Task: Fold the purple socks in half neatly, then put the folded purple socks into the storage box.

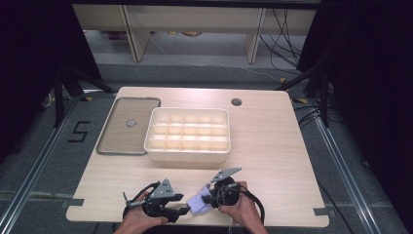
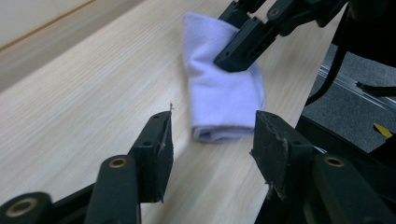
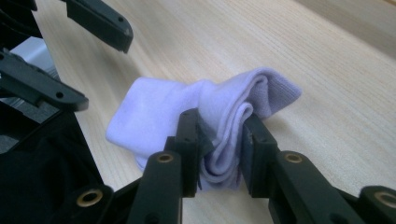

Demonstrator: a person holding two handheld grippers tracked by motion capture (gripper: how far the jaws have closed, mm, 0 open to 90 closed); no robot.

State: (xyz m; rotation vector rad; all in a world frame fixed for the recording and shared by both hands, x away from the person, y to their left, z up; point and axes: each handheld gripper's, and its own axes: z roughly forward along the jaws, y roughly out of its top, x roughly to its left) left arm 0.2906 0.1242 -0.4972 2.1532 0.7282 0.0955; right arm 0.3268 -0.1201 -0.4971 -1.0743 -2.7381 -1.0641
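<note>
- The folded white sock [image 1: 198,204] lies on the bench [image 1: 272,146] at its near edge, about 6 o'clock from the divided tray [image 1: 187,135], between the two hands.
- The right claw [image 3: 219,140] is clamped on one bunched end of the sock; the layers pucker between its jaws.
- The left claw [image 2: 212,140] stands apart, jaws wide, just short of the sock's free folded end and not touching it.
- The sock looks light, soft and limp: it will likely sag and unroll if lifted from one end alone.
- The knit seems grippy rather than slippery, and nothing about it is fragile, so a firm pinch should be safe.
- The best hold is probably across the thick folded stack, catching all layers, not a single loose edge.
- The tray's lid [image 1: 129,125] lies at its 9 o'clock.
</note>
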